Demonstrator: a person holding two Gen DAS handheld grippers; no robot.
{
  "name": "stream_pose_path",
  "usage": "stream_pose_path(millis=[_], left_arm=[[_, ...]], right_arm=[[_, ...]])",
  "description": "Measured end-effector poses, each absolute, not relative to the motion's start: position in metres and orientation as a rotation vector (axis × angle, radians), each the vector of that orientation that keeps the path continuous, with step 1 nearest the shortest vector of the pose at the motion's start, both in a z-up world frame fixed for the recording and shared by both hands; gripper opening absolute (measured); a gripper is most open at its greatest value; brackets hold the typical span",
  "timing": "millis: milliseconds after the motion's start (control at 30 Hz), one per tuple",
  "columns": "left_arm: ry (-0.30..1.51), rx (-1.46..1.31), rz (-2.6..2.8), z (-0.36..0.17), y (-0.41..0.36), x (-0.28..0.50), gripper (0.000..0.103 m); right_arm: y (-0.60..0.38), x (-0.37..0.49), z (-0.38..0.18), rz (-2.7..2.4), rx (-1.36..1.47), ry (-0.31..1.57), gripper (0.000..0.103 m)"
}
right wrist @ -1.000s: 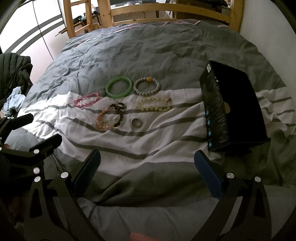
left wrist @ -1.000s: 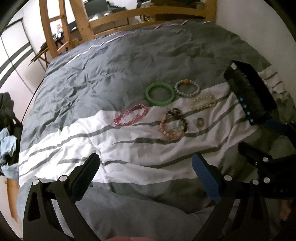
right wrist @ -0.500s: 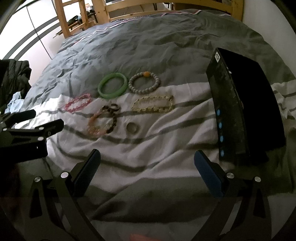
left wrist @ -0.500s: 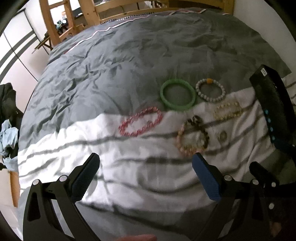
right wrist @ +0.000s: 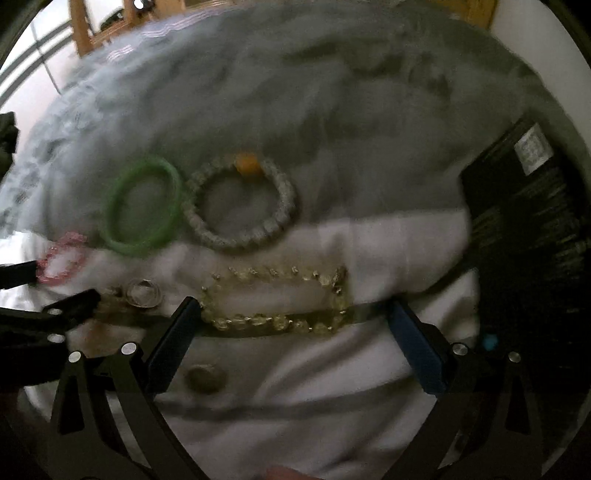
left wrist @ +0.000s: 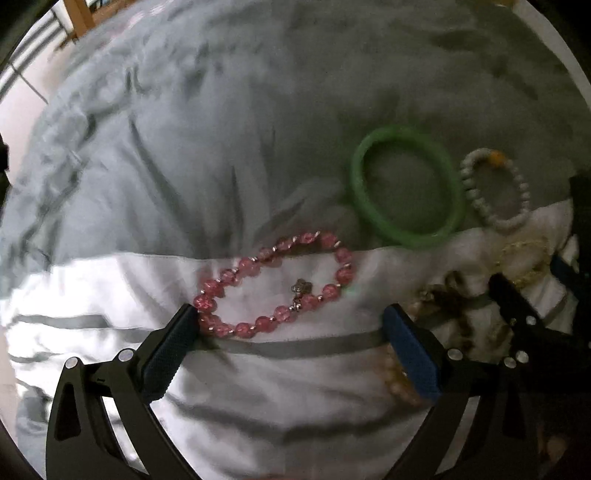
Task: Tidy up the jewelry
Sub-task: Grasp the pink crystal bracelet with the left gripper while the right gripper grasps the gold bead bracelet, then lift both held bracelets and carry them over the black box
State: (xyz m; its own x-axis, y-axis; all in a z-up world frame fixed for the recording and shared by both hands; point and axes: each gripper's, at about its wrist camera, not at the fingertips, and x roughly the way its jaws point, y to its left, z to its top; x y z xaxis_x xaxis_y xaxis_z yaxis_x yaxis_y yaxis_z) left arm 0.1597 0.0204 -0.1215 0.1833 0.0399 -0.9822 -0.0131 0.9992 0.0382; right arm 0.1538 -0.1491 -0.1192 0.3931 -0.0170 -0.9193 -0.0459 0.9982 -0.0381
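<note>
Several pieces of jewelry lie on a grey and white striped duvet. My left gripper [left wrist: 291,317] is open, low over the bed, with the pink bead bracelet [left wrist: 273,284] between its fingertips; the left fingertip touches its beads. My right gripper [right wrist: 291,314] is open around the yellow bead bracelet [right wrist: 280,297]. A green bangle [left wrist: 406,192] and a grey bead bracelet [left wrist: 495,188] with an orange bead lie farther back. A brown and pink bead bracelet [left wrist: 450,306] lies between the grippers. Two rings [right wrist: 144,291] [right wrist: 203,376] lie near the right gripper.
A black box [right wrist: 532,221] stands on the bed to the right of the yellow bracelet. A wooden bed frame [right wrist: 85,33] is at the far end. The grey duvet [left wrist: 221,129] stretches behind the jewelry.
Both grippers have moved forward and down toward the bed. The left one now brackets the pink bracelet and the right one the yellow bracelet. Both stay open.
</note>
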Motion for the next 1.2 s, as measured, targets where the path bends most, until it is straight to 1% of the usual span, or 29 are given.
stream_pose_path(millis=[133, 333, 367, 400, 433, 467, 500, 533, 567, 600, 633, 667, 700, 767, 800, 833, 867, 1067, 1167, 1200], left_arm=[[1.359, -0.071, -0.006, -0.133, 0.031, 0.163, 0.098], [1.365, -0.047, -0.015, -0.128, 0.027, 0.161, 0.097], [1.362, -0.05, -0.014, -0.125, 0.026, 0.16, 0.093], [1.356, -0.052, -0.011, -0.123, 0.027, 0.159, 0.086], [1.346, -0.058, -0.01, -0.119, 0.028, 0.157, 0.082], [1.337, -0.063, -0.009, -0.117, 0.03, 0.155, 0.072], [1.325, -0.072, -0.007, -0.114, 0.032, 0.153, 0.062], [1.318, -0.079, -0.008, -0.112, 0.034, 0.151, 0.059], [1.312, -0.085, -0.006, -0.11, 0.035, 0.15, 0.051], [1.303, -0.093, -0.004, -0.108, 0.037, 0.149, 0.043], [1.292, -0.098, -0.004, -0.106, 0.038, 0.147, 0.039], [1.28, -0.102, -0.004, -0.101, 0.042, 0.146, 0.029], [1.259, -0.108, -0.004, -0.096, 0.043, 0.144, 0.022], [1.231, -0.13, -0.018, -0.085, 0.048, 0.143, 0.017], [1.217, -0.138, -0.025, -0.082, 0.049, 0.142, 0.013], [1.198, -0.147, -0.038, -0.077, 0.051, 0.141, 0.01], [1.183, -0.166, -0.07, -0.074, 0.05, 0.139, 0.007], [1.128, -0.061, -0.069, -0.066, 0.023, 0.126, 0.007], [1.11, -0.027, -0.038, -0.067, 0.028, 0.132, 0.007], [1.105, -0.02, -0.034, -0.067, 0.027, 0.132, 0.009]], right_arm=[[-0.151, 0.151, -0.123, 0.051, -0.056, 1.113, 0.1], [-0.157, 0.141, -0.122, 0.08, -0.039, 1.071, 0.099], [-0.157, 0.14, -0.12, 0.081, -0.037, 1.071, 0.096], [-0.158, 0.139, -0.119, 0.08, -0.034, 1.069, 0.093], [-0.16, 0.136, -0.117, 0.077, -0.024, 1.062, 0.08], [-0.163, 0.134, -0.114, 0.066, -0.011, 1.051, 0.069], [-0.169, 0.13, -0.112, 0.061, 0.0, 1.046, 0.063], [-0.177, 0.128, -0.111, 0.059, 0.007, 1.043, 0.053], [-0.182, 0.127, -0.109, 0.056, 0.012, 1.042, 0.046], [-0.186, 0.127, -0.107, 0.056, 0.02, 1.045, 0.043], [-0.191, 0.126, -0.105, 0.061, 0.043, 1.046, 0.037], [-0.195, 0.125, -0.103, 0.068, 0.067, 1.042, 0.033], [-0.198, 0.125, -0.102, 0.084, 0.096, 1.037, 0.031], [-0.207, 0.122, -0.095, 0.11, 0.149, 1.021, 0.021], [-0.21, 0.12, -0.09, 0.127, 0.172, 1.009, 0.018], [-0.213, 0.119, -0.088, 0.145, 0.19, 0.998, 0.01], [-0.214, 0.117, -0.082, 0.176, 0.21, 0.982, 0.009], [-0.209, 0.1, -0.057, 0.226, 0.179, 0.899, 0.009], [-0.206, 0.107, -0.053, 0.233, 0.19, 0.889, 0.009], [-0.208, 0.107, -0.051, 0.235, 0.2, 0.884, 0.009]])
